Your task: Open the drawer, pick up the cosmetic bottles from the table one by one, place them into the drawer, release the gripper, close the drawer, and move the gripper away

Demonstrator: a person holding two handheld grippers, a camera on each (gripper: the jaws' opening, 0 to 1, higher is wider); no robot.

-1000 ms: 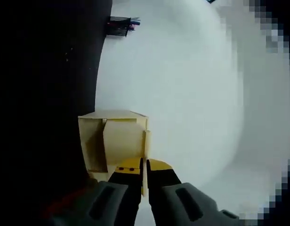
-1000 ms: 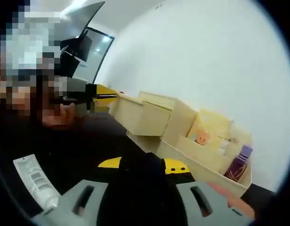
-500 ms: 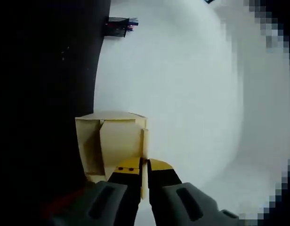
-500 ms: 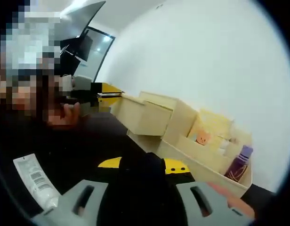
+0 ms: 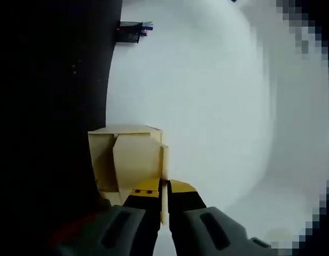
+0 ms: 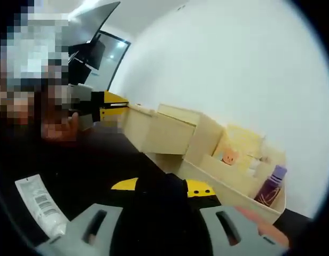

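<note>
The left gripper view is rolled sideways and taken close up along the wooden drawer (image 5: 133,162), toward the white wall (image 5: 207,96). The right gripper view is held low over the black table (image 6: 100,160) near its front edge, facing the back edge, farther off. The drawer (image 6: 154,130) and wall are shared by both views.

barcode on white tube (image 6: 40,205); nothing legible.
</note>
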